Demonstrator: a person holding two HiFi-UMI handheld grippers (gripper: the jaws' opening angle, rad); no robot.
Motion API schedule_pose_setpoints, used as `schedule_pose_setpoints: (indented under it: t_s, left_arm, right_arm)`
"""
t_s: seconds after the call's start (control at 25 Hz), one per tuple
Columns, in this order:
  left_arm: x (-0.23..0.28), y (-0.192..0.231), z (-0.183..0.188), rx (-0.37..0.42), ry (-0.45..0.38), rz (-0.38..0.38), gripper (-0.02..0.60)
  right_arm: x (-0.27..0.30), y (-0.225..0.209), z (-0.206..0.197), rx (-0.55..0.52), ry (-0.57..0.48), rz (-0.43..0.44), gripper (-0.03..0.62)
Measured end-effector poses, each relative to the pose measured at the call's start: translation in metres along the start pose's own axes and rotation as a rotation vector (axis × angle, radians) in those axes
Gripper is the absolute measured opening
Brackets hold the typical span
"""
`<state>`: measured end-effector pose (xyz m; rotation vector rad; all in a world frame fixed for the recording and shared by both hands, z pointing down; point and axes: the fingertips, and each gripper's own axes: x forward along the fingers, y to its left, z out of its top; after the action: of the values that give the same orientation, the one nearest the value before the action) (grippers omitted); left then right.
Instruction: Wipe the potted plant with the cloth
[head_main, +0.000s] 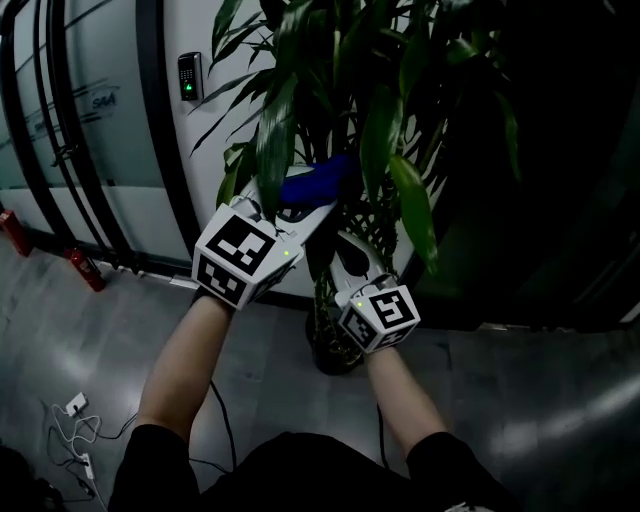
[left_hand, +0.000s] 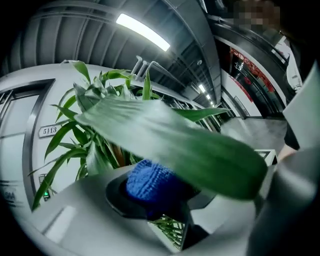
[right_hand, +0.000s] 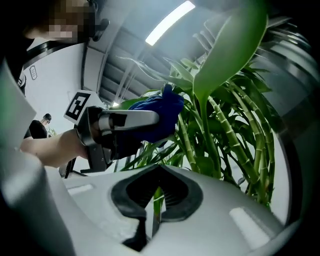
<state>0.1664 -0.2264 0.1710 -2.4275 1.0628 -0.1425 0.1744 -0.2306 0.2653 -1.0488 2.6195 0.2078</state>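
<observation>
**Head view, centre of frame.** A tall green potted plant with cane stems and long strap leaves (head_main: 330, 110) stands in a dark round pot (head_main: 335, 355) on the grey floor (head_main: 520, 420).

**Left hand-held gripper** (left_hand: 150, 197). It is clamped on a bunched blue knitted cloth (left_hand: 142, 180). The cloth sits among the foliage at upper centre of the head view. It lies just under a broad green leaf (left_hand: 175, 145) that crosses the left gripper view.

**Right hand-held gripper** (right_hand: 156, 202). It is lower in the head view and nearer the pot. Its jaws are drawn nearly together on what appears to be a narrow green leaf strip (right_hand: 154, 199). The view there is too tight to show how firmly the strip is held.

**Hazards, as judged:**
- (a) A pull by the right hand-held gripper against the stroke of the cloth could tear or crease the pinched strip.
- (b) The cloth could snag on the canes and slip from the jaws.
- (c) Hard pressure on the unsupported broad leaf could fold it.
- (d) A sideways tug on the stems could rock the pot.
</observation>
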Motion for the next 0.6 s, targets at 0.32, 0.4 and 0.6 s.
schedule_pose_setpoints:
  t_s: [0.32, 0.4, 0.6]
  left_arm:
    - [0.008, -0.041, -0.012, -0.002, 0.059, -0.139, 0.155]
    - [0.006, -0.048, -0.018, 0.024, 0.078, -0.159, 0.155]
    - [-0.005, -0.058, -0.030, -0.005, 0.094, -0.195, 0.155]
  right_arm:
    - [-0.001, 0.010, 0.003, -0.049, -0.024, 0.012, 0.003]
    - [0.000, 0.014, 0.001, -0.092, -0.016, 0.019, 0.003]
    - [-0.002, 0.015, -0.016, -0.136, 0.030, 0.003, 0.003]
